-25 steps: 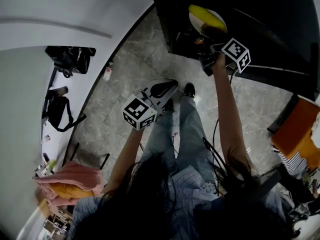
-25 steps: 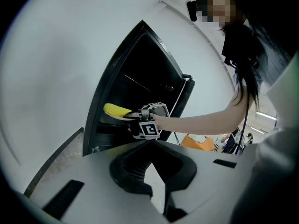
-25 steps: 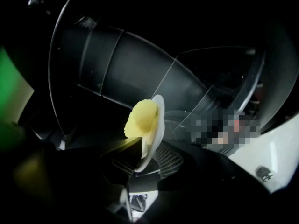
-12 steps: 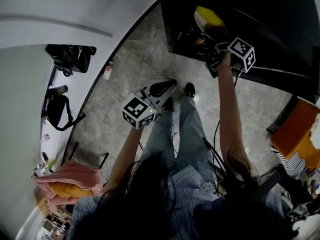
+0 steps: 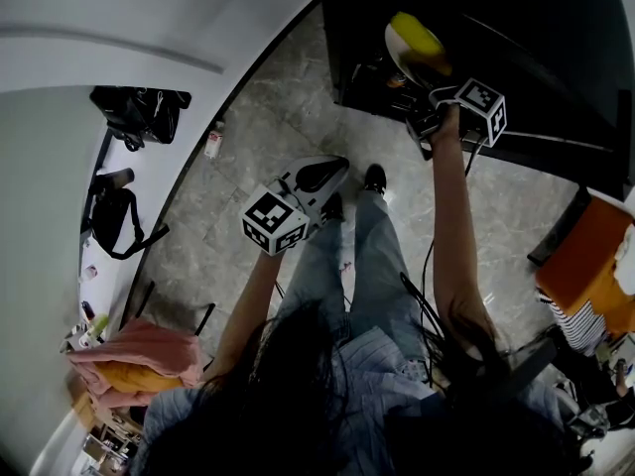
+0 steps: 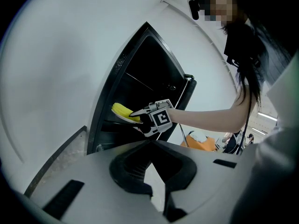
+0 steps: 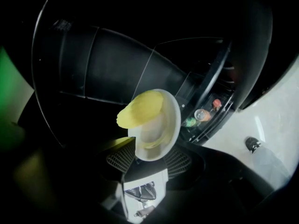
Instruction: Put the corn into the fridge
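A yellow corn cob lies on a small white plate inside the open black fridge. My right gripper reaches in at the plate's near rim. In the right gripper view the corn and the plate sit just ahead of the jaws. My right gripper is opening; the rim stands between its pads, which do not press on it. The left gripper view shows the corn at a shelf's height. My left gripper hangs shut and empty over the floor, away from the fridge.
The fridge door's shelf holds cans and bottles, right of the plate. Black bags lie along the white wall at the left. A pink cloth sits lower left, an orange thing at the right. A small bottle lies on the stone floor.
My right gripper has shifted a little to the right, further into the fridge, with the plate, and its jaws have spread. The left gripper has stayed put.
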`<state>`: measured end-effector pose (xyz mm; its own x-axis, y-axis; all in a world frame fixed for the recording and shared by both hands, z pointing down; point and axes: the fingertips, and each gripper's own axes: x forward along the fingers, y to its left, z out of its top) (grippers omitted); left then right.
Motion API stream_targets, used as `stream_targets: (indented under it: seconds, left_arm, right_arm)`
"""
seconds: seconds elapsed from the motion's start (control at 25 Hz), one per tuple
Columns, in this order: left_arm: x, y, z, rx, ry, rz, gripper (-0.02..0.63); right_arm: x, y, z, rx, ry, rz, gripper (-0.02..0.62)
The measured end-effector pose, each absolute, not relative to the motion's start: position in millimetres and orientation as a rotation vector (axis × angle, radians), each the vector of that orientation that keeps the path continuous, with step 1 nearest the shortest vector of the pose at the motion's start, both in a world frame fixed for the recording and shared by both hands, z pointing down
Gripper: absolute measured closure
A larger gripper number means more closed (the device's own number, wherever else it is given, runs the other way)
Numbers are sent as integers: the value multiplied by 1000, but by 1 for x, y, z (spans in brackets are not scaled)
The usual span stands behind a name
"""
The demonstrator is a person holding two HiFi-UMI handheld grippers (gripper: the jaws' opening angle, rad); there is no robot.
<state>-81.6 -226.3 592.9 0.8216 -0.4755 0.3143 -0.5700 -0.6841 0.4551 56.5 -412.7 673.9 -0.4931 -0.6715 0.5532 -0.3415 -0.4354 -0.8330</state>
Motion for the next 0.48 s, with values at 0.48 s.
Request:
stream_targets:
  seconds: [0.48]
  left_arm:
    - [-80, -221, 595, 2452, -771, 234, 598]
  right_arm:
    - [49, -379, 694, -1379, 1492, -2081, 403]
